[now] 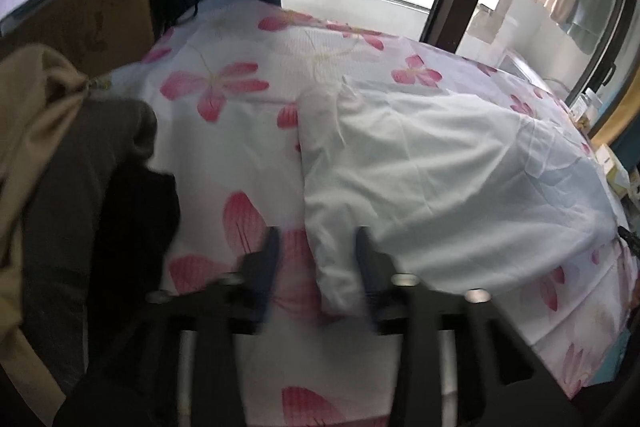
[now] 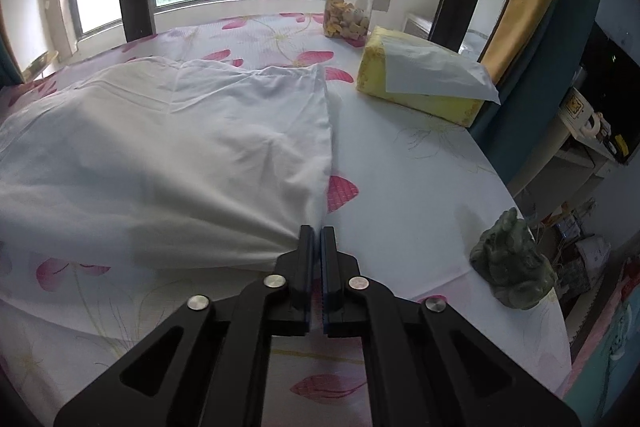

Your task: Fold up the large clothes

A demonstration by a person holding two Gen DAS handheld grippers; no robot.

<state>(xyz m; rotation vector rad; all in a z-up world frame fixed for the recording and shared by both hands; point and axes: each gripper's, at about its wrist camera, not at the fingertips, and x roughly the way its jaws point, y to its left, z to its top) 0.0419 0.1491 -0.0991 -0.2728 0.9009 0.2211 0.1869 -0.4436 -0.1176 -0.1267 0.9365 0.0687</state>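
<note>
Fold in hand: one corner pinched, one let go

At lower centre, the right hand-held gripper [image 2: 317, 233] is clamped on the white garment [image 2: 168, 147] corner; the left hand-held gripper [image 1: 318, 239] stands half-wide, pads straddling but clear of the near edge. The garment lies mid-frame on the flowered desk [image 2: 420, 167]. Next, probably: release, smooth, regrip for another fold.

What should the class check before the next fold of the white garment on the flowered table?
1. Right gripper shut on garment corner: ok.
2. Left gripper gripping: not ok, fingers apart, the garment's edge between them.
3. Garment flat: not ok, wrinkled.
4. Tissue pack and jar clear of garment: ok.
5. Figurine clear of right gripper: ok.
6. Dark clothes off garment: ok.
</note>
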